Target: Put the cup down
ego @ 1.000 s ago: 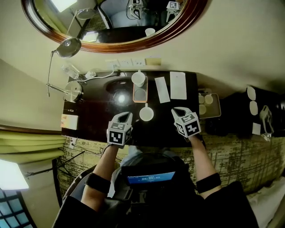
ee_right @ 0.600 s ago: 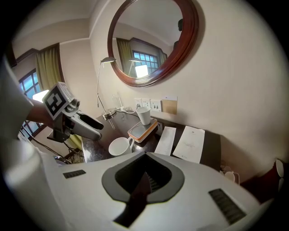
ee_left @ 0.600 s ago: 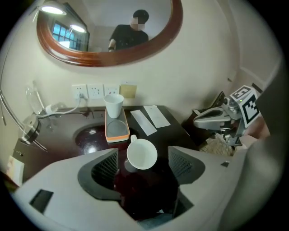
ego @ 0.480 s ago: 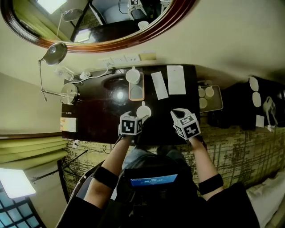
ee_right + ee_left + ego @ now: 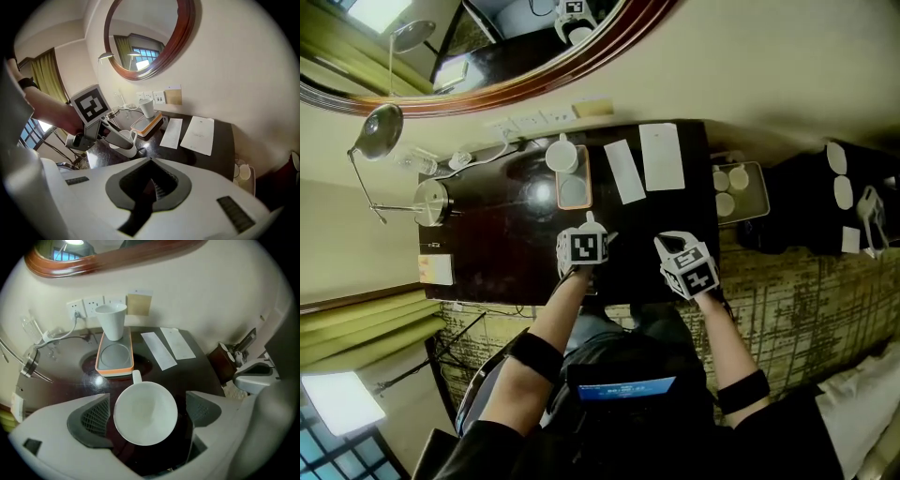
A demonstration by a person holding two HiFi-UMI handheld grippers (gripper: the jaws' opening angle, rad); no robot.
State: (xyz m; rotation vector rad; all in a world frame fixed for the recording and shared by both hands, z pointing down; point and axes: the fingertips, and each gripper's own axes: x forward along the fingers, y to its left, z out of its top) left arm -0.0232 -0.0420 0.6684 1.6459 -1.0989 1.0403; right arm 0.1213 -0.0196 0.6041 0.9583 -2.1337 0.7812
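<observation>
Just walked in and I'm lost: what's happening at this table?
A person works two handheld grippers over a dark table. The left gripper has a white cup standing on the table between its fingers, which have just been opening and stand clear of it. The right gripper is shut, empty, off to the side.

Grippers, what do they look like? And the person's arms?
The left gripper and right gripper are pale grey plastic with dark meshy pads and a cube of black-and-white squares. The person wears dark sleeves and black arm bands. The left jaws have just been opening, a cup between them.
</observation>
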